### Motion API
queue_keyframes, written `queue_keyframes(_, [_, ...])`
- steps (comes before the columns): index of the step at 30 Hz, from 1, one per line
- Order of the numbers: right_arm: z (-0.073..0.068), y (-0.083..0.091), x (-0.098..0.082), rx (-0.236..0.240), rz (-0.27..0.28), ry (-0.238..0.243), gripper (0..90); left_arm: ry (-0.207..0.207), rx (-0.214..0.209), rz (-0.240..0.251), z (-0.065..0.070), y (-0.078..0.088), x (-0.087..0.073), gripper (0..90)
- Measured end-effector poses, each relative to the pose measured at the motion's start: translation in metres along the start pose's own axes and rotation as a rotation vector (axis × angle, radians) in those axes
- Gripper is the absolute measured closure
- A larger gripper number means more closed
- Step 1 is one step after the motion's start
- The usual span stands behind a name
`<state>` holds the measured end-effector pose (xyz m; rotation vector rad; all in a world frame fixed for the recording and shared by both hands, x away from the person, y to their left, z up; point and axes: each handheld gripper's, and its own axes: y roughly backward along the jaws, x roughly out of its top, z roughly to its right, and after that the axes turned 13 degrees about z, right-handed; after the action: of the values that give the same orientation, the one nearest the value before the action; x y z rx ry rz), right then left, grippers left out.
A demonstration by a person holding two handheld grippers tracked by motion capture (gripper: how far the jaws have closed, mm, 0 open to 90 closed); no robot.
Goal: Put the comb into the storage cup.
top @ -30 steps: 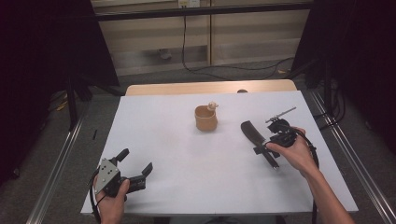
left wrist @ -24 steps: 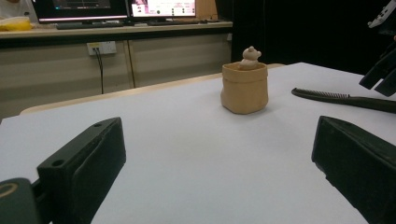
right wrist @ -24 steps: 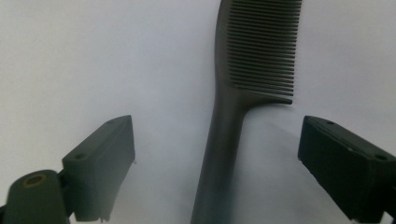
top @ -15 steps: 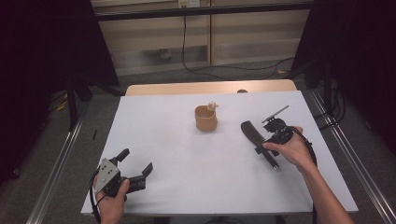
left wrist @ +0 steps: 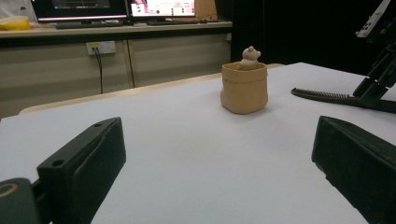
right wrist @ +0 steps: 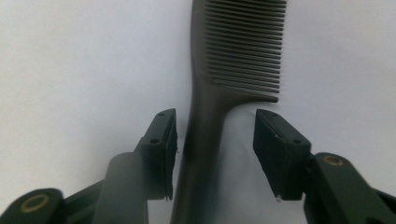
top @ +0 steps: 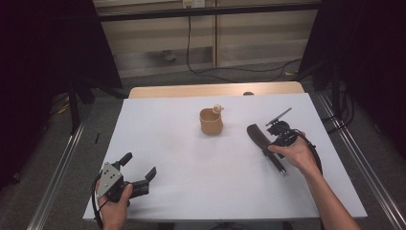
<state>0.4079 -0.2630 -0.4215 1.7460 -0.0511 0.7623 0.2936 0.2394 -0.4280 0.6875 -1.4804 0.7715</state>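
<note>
Jaws of the right gripper [right wrist: 212, 154] are straddling the handle of a dark comb [right wrist: 233, 70], and they have just been closing around it; the left pad is standing right against the handle's edge while a gap is remaining on the other side, so the comb is sitting between them but is not being pinched yet. From the high view the right gripper [top: 274, 143] is pointing down over the comb [top: 261, 141], which is lying flat on the right half of the table, just right of the small tan pot [top: 211, 121].

To do the grasp well, I judge the person should be centring the handle between the pads before squeezing further, and keeping the tips low against the surface, since the handle is thin and could slide or tilt away under a one-sided push.

Over at the near left corner, the left gripper [top: 139, 175] is resting with its jaws spread wide and nothing between them, facing the pot [left wrist: 244, 87] with a little figure [left wrist: 250, 57] poking from its top.

All of this is sitting on a plain white table [top: 167, 143]; beyond it a cable [top: 189, 43] is hanging down a pale wall, and monitors [left wrist: 161, 7] are glowing on a shelf.
</note>
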Motion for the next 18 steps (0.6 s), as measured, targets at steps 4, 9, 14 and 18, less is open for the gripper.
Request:
queue_keyframes(4, [-0.0018, -0.0025, -0.0007, -0.001, -0.021, 0.005, 56.0, 0.001, 0.000, 0.000, 0.0000, -0.0001, -0.0001, 3.0])
queue_keyframes(9, [-0.0023, -0.0028, 0.0001, -0.022, -0.026, 0.015, 61.5, 0.002, 0.000, 0.000, 0.0000, -0.0004, -0.0001, 3.0])
queue_keyframes(14, [-0.0033, -0.0043, 0.0000, -0.048, -0.027, 0.037, 67.0, 0.000, -0.001, -0.002, 0.0008, -0.0008, -0.0005, 3.0])
queue_keyframes(18, [-0.0013, -0.0041, 0.0003, -0.052, -0.026, 0.028, 72.6, 0.002, -0.004, -0.004, 0.0016, -0.0010, -0.0007, 3.0])
